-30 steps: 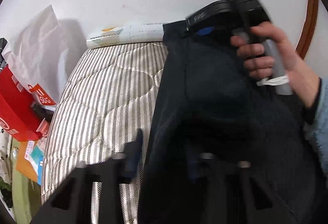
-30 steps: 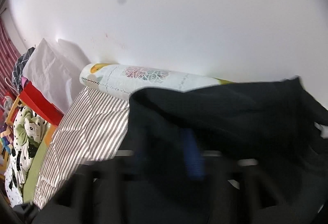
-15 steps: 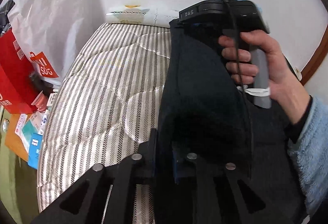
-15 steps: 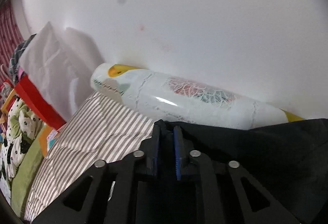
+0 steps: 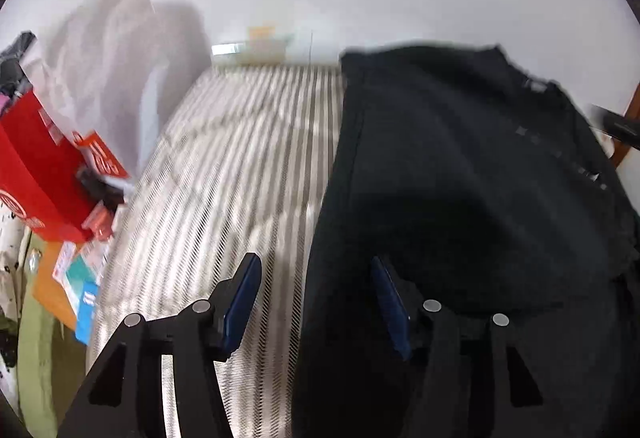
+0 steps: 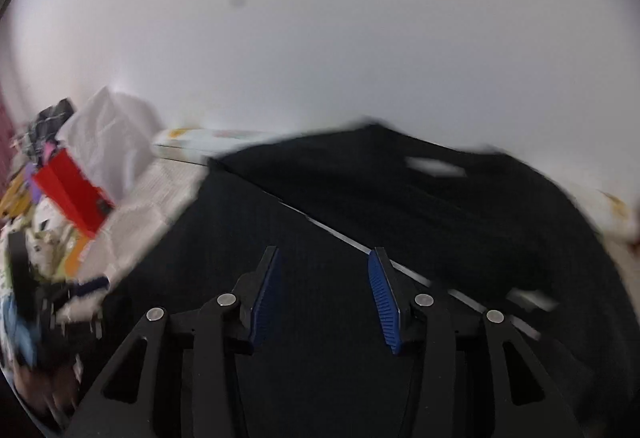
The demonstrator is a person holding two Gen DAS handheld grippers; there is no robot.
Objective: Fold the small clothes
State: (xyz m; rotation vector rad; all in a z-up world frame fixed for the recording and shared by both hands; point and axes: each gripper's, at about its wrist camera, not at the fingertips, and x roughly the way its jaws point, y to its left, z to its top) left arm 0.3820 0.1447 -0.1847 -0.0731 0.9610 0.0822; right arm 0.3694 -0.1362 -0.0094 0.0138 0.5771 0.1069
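A black garment lies spread on the striped quilted mattress, covering its right part. My left gripper is open and empty, just above the garment's left edge near me. In the right wrist view the same black garment lies flat with a fold line across it, and my right gripper is open and empty just above it. Both views are blurred by motion.
A red box and a white paper bag stand left of the mattress, with small packets beside them. A rolled printed quilt lies along the white wall at the far end. Wooden trim is at the right.
Both grippers have opened and let go of the black garment, which now lies on the mattress. The right gripper and hand have left the left wrist view.
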